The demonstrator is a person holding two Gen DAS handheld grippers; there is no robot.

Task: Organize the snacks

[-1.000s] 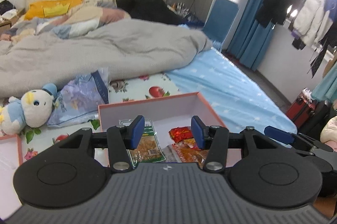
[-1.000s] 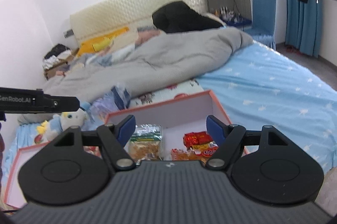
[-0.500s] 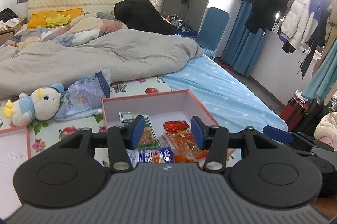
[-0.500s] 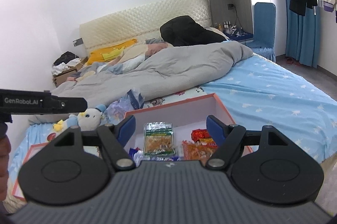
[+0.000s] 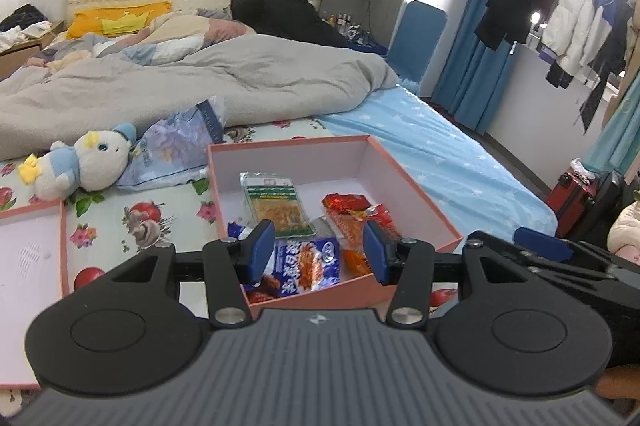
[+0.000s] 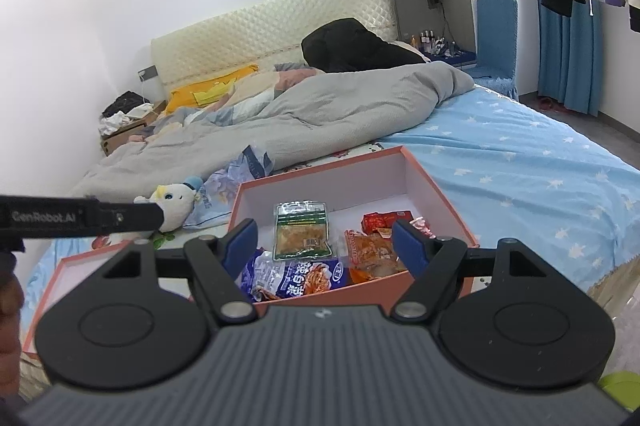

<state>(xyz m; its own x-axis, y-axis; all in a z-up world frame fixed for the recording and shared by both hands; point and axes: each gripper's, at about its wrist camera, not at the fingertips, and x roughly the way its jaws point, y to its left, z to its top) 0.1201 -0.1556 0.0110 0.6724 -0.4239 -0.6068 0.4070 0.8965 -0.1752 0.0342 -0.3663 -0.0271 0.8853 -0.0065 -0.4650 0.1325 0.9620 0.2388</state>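
Note:
A pink box (image 5: pixel 412 185) (image 6: pixel 436 193) with a white inside lies on the flowered mat at the foot of the bed. In it are a green-topped packet (image 5: pixel 276 201) (image 6: pixel 302 230), a blue packet (image 5: pixel 308 264) (image 6: pixel 296 276), an orange packet (image 5: pixel 348 226) (image 6: pixel 372 252) and a small red packet (image 5: pixel 346 201) (image 6: pixel 386 218). My left gripper (image 5: pixel 316 252) hangs open above the box's near edge, nothing between its pads. My right gripper (image 6: pixel 324 244) is open too, wider, over the same edge. The other gripper's finger (image 6: pixel 80 216) crosses the left of the right wrist view.
The box's pink lid (image 5: pixel 28 246) (image 6: pixel 64 274) lies to the left on the mat. A plush duck (image 5: pixel 76 165) (image 6: pixel 176 201) and a crumpled plastic bag (image 5: pixel 176 149) sit behind it. A grey duvet (image 5: pixel 200 81) covers the bed's far half. A red suitcase (image 5: pixel 572 195) stands at the right.
Both grippers have drawn back from the bed, so the box shows in full and the blue packet at its near edge has come into view. Neither gripper's opening has changed.

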